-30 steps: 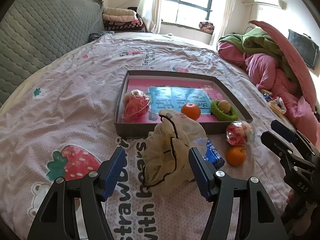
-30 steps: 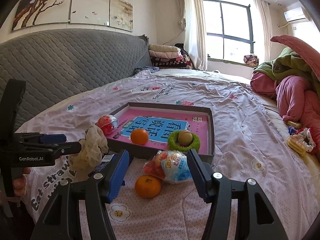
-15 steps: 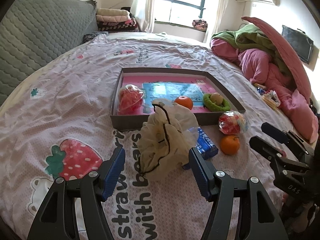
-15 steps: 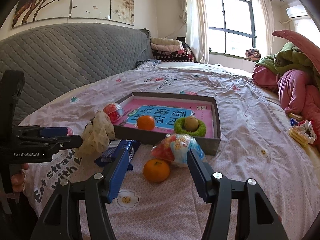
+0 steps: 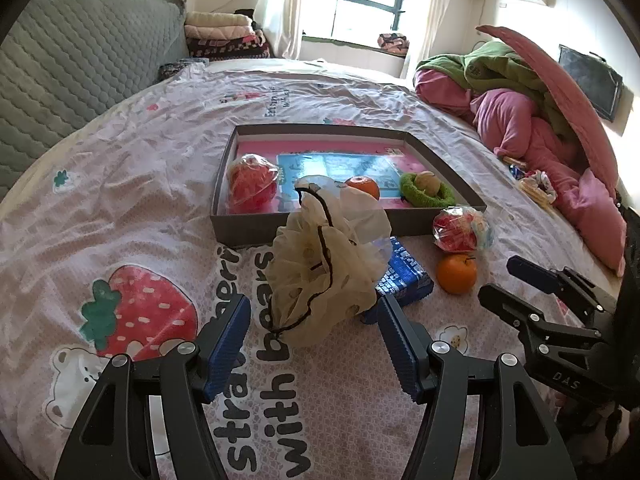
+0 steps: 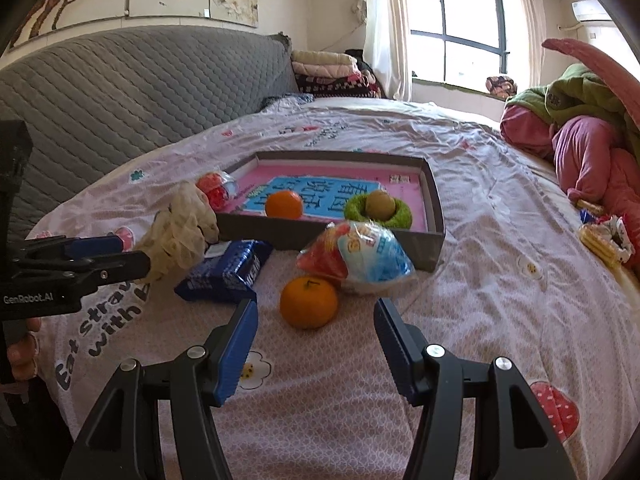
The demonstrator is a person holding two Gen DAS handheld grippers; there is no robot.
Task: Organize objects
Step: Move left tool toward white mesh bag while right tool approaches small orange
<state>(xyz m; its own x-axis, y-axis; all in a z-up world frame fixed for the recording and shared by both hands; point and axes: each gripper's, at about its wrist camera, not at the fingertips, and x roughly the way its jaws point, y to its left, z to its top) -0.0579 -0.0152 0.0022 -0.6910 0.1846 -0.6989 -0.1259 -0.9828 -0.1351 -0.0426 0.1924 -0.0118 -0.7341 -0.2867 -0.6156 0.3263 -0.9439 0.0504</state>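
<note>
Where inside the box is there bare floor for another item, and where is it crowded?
The back half of the box is bare, behind the red bag, orange and green ring. The front strip is crowded, and the cream pouch leans at the front wall.

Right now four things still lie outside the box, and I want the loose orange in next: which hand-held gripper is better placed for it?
Right. The right hand-held gripper is open with the loose orange just ahead between its fingers. The left hand-held gripper faces the cream mesh bag instead, with the orange off to its right.
</note>
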